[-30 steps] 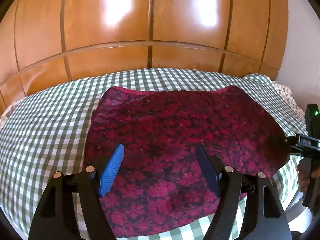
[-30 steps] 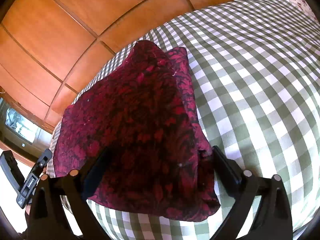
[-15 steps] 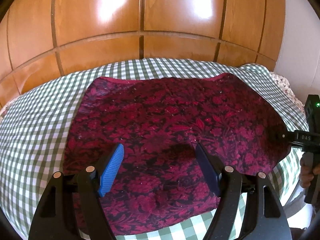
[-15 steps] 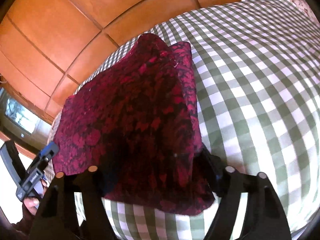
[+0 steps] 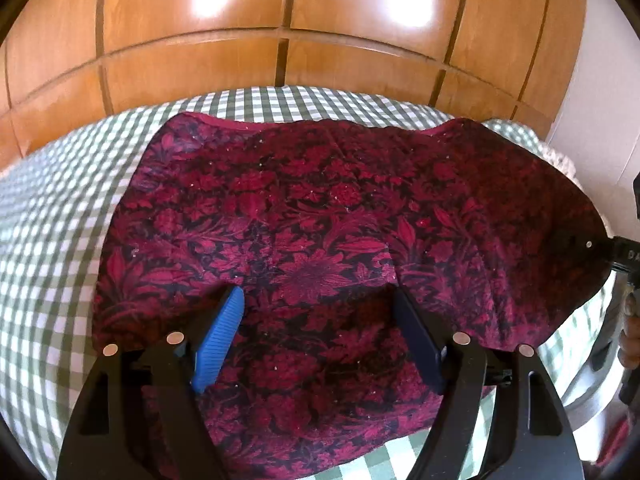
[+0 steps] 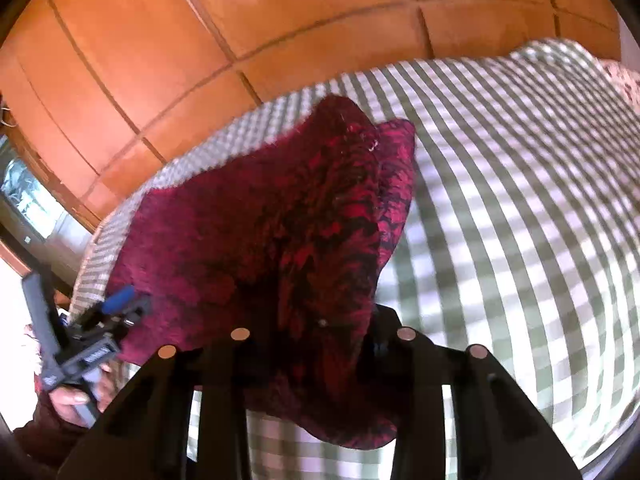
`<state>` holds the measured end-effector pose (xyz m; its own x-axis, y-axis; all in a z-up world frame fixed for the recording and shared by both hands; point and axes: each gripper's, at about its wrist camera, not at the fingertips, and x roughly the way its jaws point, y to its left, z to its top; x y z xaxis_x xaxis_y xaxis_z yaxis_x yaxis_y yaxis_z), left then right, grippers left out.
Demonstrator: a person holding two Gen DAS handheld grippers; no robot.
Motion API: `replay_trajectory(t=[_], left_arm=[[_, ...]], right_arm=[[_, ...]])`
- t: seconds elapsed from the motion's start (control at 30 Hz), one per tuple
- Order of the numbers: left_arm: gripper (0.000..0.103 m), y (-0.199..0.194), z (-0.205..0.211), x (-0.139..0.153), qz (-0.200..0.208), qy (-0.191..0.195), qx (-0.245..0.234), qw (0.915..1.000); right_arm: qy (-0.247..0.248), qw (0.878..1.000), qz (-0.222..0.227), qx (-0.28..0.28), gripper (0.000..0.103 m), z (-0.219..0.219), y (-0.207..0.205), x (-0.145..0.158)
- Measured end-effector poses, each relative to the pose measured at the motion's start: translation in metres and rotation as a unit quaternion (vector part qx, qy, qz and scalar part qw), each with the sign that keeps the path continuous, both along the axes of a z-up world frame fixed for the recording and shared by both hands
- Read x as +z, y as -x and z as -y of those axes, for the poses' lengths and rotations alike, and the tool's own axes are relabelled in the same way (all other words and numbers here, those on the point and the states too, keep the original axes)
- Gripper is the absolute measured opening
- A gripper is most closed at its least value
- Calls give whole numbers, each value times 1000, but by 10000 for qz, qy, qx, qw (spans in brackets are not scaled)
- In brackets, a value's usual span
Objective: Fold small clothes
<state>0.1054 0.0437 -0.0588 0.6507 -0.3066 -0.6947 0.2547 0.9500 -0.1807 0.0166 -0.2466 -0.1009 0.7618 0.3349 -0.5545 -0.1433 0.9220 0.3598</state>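
Cloth (image 5: pixel 328 248): red floral, spread on checked bed (image 5: pixel 52 240).
Left gripper (image 5: pixel 316 336): jaws apart over near edge, gripping nothing.
Right gripper (image 6: pixel 316 344): jaws just closed, clamped on cloth's corner, lifted.

Both views look forward and downward along a gripper's two fingers, close over a bed. The left wrist view faces the wooden headboard (image 5: pixel 280 52) squarely, with the red cloth (image 5: pixel 320 220) spread on the checked sheet (image 5: pixel 52 220) filling its middle. The right wrist view looks from the cloth's right end, nearer still, with the cloth (image 6: pixel 260 232) bunched just before the lens. Both share the cloth, sheet (image 6: pixel 520 220) and headboard (image 6: pixel 200 40), and each catches the other gripper at its edge.
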Motion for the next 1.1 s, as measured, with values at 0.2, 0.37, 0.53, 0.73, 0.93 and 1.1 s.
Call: replay_trajectory(t=[0.2, 0.37, 0.53, 0.73, 0.93, 1.1], left_arm=[[75, -4, -19, 2, -171, 781, -60, 9968], [74, 0, -32, 5, -115, 1016, -136, 9947], [73, 14, -80, 22, -4, 1527, 137, 9882], [73, 34, -150, 45, 228, 2275, 452, 9725], [73, 39, -171, 73, 463, 2954, 168, 9541], [73, 12, -136, 84, 300, 2699, -319, 9619]], right_arm=[[151, 9967, 522, 602, 28, -60, 3, 45], [346, 9889, 764, 1229, 27, -125, 0, 60], [590, 9790, 799, 1779, 27, -183, -5, 54], [1133, 9664, 745, 2184, 28, -228, -8, 28], [1983, 9477, 939, 2317, 28, -259, 3, 2], [2515, 9322, 1231, 2292, 28, -278, 21, -12]])
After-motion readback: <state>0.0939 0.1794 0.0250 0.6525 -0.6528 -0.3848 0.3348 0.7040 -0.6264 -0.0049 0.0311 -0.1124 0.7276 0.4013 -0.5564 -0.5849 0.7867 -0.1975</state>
